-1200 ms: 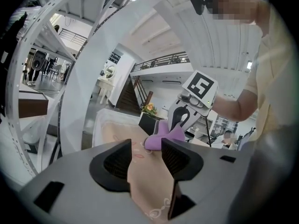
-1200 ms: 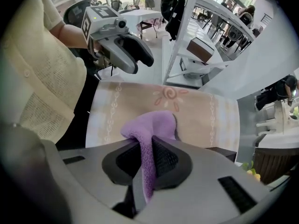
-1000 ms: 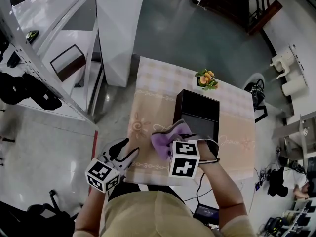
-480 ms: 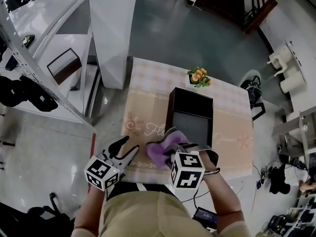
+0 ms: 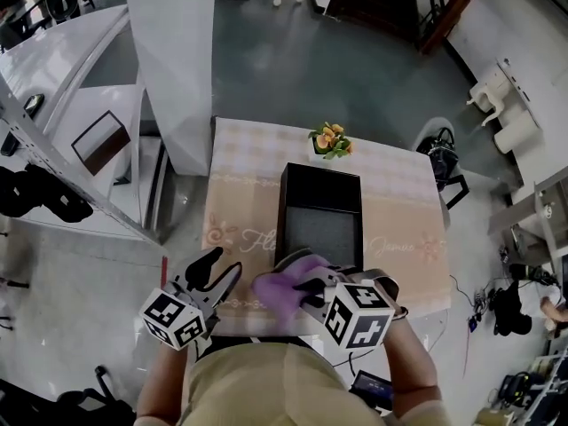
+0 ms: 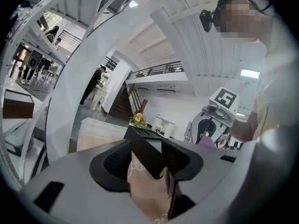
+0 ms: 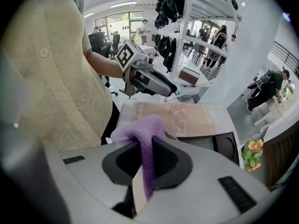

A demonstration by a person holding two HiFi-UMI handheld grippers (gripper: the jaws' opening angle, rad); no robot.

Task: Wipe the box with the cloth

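Note:
A black open-topped box (image 5: pixel 321 224) stands mid-table on a beige patterned tablecloth (image 5: pixel 240 211). My right gripper (image 5: pixel 306 289) hangs just off the box's near edge, shut on a purple cloth (image 5: pixel 284 287). In the right gripper view the cloth (image 7: pixel 140 129) bunches over the jaws of that gripper (image 7: pixel 147 160) and trails down between them, with the box (image 7: pixel 219 146) beyond. My left gripper (image 5: pixel 217 272) is at the near-left edge of the table, open and holding nothing. In its own view the box corner (image 6: pixel 145 148) shows beyond its jaws, apart from the left gripper (image 6: pixel 147 164).
A small pot of orange flowers (image 5: pixel 328 138) sits on the table behind the box. A white pillar (image 5: pixel 169 60) rises at the table's far left, with a metal rack (image 5: pixel 53 149) further left. White chairs (image 5: pixel 501 114) stand at the right. My torso is against the near table edge.
Both grippers have drawn back toward me and risen. The purple cloth has come off the box's near-left side and now hangs in front of the box.

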